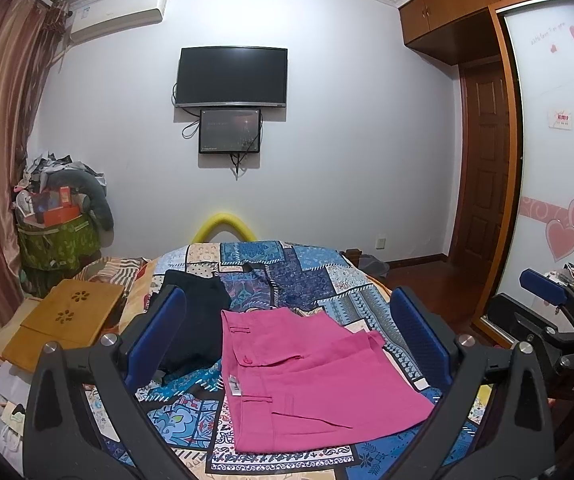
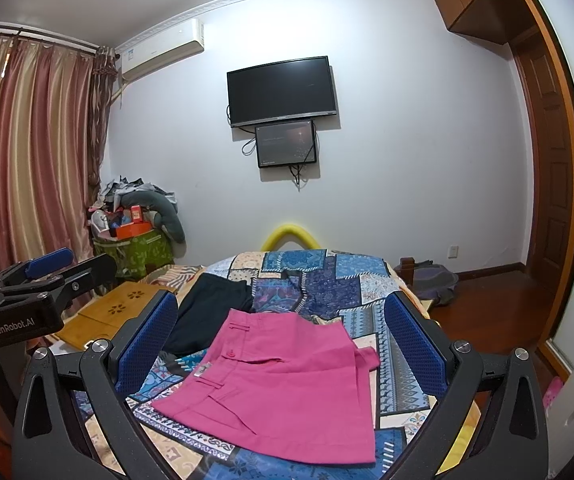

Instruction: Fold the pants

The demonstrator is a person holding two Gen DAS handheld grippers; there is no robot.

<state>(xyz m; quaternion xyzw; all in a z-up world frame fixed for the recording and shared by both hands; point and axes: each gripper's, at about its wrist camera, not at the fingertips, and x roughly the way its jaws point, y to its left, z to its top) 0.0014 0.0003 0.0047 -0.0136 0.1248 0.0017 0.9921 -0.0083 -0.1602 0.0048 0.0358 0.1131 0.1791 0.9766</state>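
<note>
- The pink pants [image 1: 307, 376] lie flat on a patchwork bedspread [image 1: 299, 276], straight ahead of and below both grippers, framed between each one's two fingers.
- Left gripper [image 1: 287, 340]: blue-padded fingers spread wide apart, holding nothing, hovering above the near part of the garment.
- Right gripper [image 2: 281, 344]: fingers likewise spread wide and empty, hovering above the same garment. It also shows at the right edge of the left camera, so the two tools sit side by side.
- The folded bundle's longer side runs from the tools' near side away toward the far wall, waistband edge on the tools' left, leg ends toward their right.
- Neither gripper looks clearly nearer; the left one sits closer to the waistband side, the right closer to the leg side.
- The pants look already folded into a compact, roughly square bundle: belt loops, a button and a small white tag show, and a leg layer overlaps on top.
- A dark garment [image 1: 199, 320] lies just beyond the pants, to the far left, touching or nearly touching them.
</note>
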